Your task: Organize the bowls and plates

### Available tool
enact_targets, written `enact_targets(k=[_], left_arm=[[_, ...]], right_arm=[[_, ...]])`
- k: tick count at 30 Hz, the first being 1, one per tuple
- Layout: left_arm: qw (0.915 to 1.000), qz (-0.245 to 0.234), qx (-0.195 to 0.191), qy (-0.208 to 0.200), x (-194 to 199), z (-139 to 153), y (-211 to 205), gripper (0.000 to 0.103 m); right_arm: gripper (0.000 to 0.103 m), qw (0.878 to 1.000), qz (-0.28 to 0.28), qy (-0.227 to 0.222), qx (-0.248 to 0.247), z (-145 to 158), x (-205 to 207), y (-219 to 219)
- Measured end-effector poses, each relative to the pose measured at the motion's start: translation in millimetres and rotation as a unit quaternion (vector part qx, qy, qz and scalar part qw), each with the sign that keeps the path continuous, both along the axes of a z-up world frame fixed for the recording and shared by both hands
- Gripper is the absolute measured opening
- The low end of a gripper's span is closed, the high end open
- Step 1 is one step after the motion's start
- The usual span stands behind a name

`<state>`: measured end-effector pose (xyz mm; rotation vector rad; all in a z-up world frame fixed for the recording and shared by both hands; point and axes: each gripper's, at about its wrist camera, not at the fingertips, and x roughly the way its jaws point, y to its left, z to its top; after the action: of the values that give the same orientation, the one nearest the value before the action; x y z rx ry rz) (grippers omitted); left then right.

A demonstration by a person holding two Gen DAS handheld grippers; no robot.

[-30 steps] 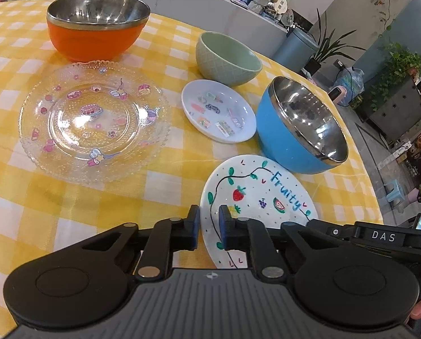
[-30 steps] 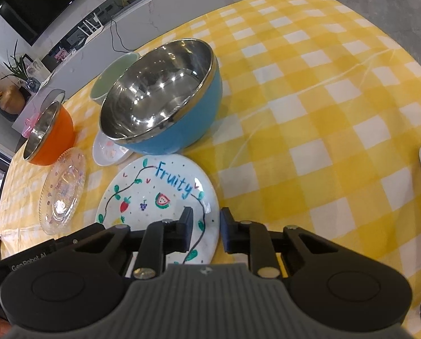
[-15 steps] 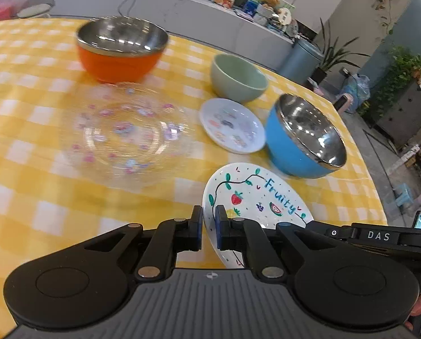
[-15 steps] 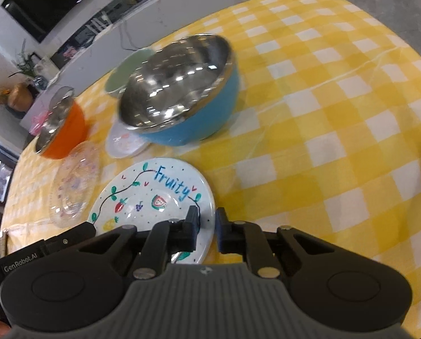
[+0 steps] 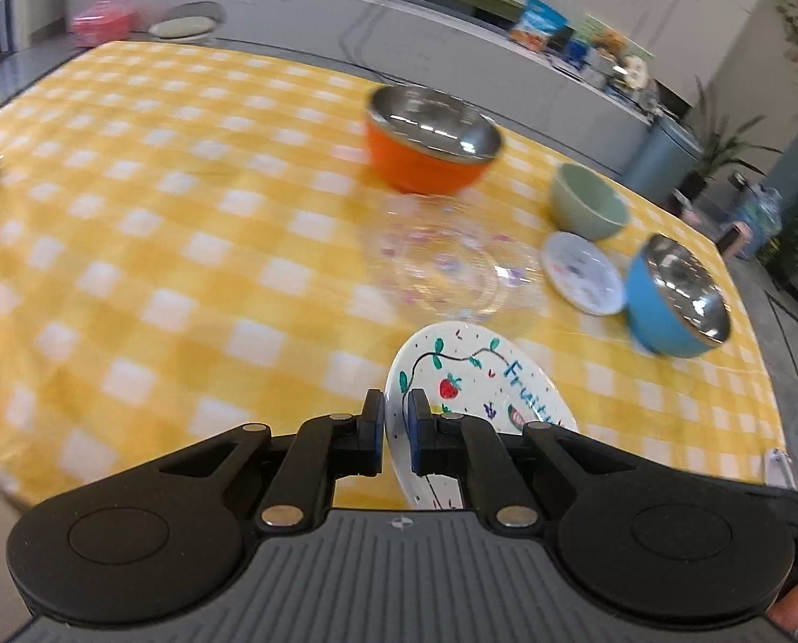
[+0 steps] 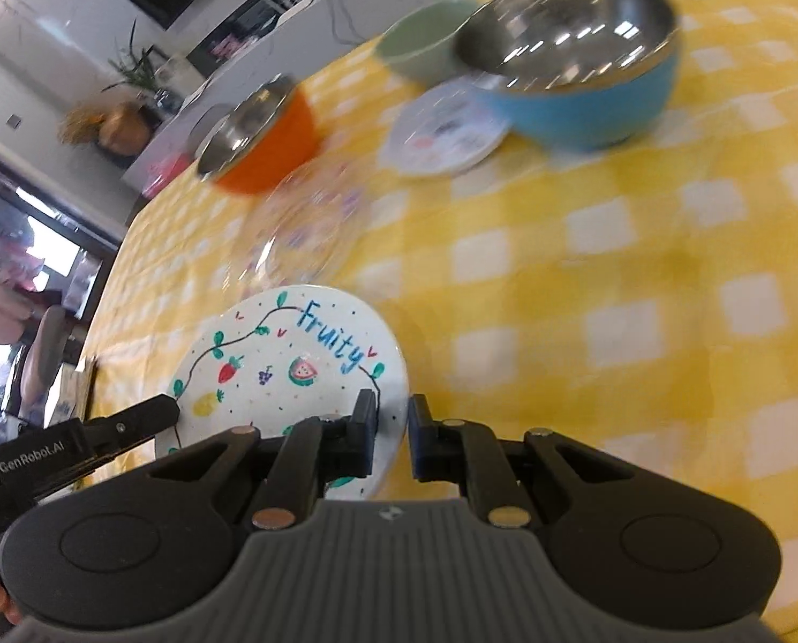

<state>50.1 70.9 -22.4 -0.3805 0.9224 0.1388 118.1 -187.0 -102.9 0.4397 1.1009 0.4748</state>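
Both tongs are on the white "Fruity" plate (image 5: pixel 468 375), one at each side of it. The left tongs (image 5: pixel 396 418) are pinched narrow onto the plate's left rim, which runs straight into the slim gap between the pads. The right tongs (image 6: pixel 391 423) are narrow too, clamped on the plate's near right rim (image 6: pixel 393 375), with the plate face spreading away to their left. In the right wrist view the left tongs' finger (image 6: pixel 131 420) reaches the opposite edge. The plate sits tilted over the yellow checked desk (image 5: pixel 185 268). Beyond it, blurred, lies the clear glass plate (image 5: pixel 447 273), with the orange bowl (image 5: pixel 426 161) farther back. To the right come the green bowl (image 5: pixel 589 203), the small white dish (image 5: pixel 584 278) just in front of it, and the blue bowl (image 5: pixel 672 305) at the far right.
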Motion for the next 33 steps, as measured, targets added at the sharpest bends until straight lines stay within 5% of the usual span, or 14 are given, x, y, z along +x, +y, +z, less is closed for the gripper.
enact_targets(k=[9,33], left_arm=[[0.9987,0.041,-0.004,0.028,-12.2,-20.3,33.1,0.009],[0.9959,0.048,-0.009,0.076,-9.1,-39.1,37.5,0.015]], right_arm=[[0.011,0.999,0.043,-0.004,-0.016,-6.4,-14.5,41.9],[0.015,0.994,0.068,-0.053,-0.068,-1.7,-24.1,52.4]])
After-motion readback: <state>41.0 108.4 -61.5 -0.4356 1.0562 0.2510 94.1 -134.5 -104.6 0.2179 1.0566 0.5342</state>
